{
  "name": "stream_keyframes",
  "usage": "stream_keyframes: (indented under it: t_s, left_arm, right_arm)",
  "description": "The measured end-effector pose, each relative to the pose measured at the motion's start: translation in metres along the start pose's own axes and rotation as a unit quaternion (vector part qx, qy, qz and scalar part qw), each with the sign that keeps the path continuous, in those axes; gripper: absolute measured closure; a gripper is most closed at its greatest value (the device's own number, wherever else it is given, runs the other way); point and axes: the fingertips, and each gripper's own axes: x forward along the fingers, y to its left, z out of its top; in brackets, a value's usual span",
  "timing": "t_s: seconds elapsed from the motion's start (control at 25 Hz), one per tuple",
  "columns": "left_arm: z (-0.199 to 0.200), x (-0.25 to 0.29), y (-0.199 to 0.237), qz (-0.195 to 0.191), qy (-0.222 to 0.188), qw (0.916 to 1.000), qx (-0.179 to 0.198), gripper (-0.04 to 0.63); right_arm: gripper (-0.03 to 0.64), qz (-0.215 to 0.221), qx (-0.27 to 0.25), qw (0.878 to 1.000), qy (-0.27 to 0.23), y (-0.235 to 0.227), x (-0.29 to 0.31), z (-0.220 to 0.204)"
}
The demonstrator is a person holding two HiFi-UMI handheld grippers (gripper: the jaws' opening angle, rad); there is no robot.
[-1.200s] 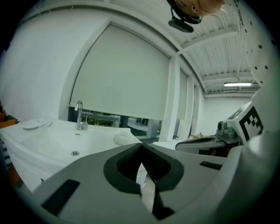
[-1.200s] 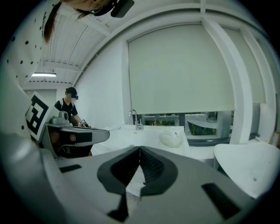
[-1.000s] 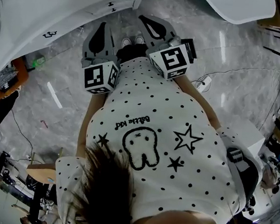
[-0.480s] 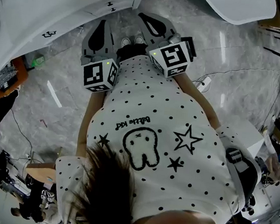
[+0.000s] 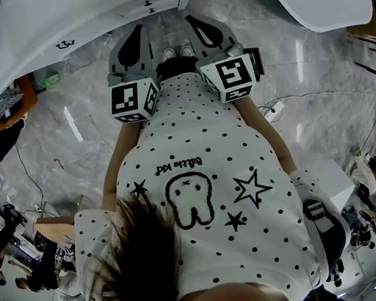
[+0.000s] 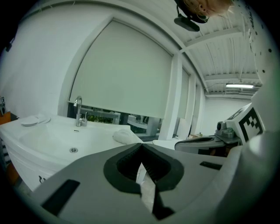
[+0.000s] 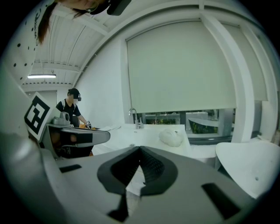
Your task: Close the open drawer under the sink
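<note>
**Both tools pressed shut in front of the sink cabinet**

Head view: The person stands on a grey marbled floor [image 5: 63, 119] and holds both tools out in front of a dotted white shirt [image 5: 204, 182]. The left tool [image 5: 139, 29] and the right tool [image 5: 190, 20] lie side by side, apart from each other, with their tips towards the white sink [image 5: 50, 2] at upper left. Under the basin's rim runs the drawer front [image 5: 86, 37] with a black handle [image 5: 65, 46]. The left tool's tip is near it but not touching. From this angle I cannot tell whether the drawer stands out.

Left gripper view: The left tool's jaws are pressed together at the tips, with nothing between them. Beyond them the basin spreads to the left, with a chrome faucet [image 6: 78, 112] at its back edge and a white cloth [image 6: 127, 136] lying on its right rim. The right tool shows at the right edge, level with this one.

Right gripper view: The right tool's jaws also meet at the tips and pinch nothing. The faucet and cloth sit ahead, and the left tool shows at the left. Another person [image 7: 70, 109] stands far behind it.
</note>
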Motion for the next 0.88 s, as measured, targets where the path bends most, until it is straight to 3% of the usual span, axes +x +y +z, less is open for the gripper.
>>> stream_keyframes:
  t_s: [0.88]
  left_arm:
    - [-0.0021,0.0013,-0.0034,-0.008,0.011,0.9999,0.001,0.591]
  right_arm:
    - [0.603,-0.003,0.003,1.0,0.006,-0.0009,-0.0006,-0.0031]
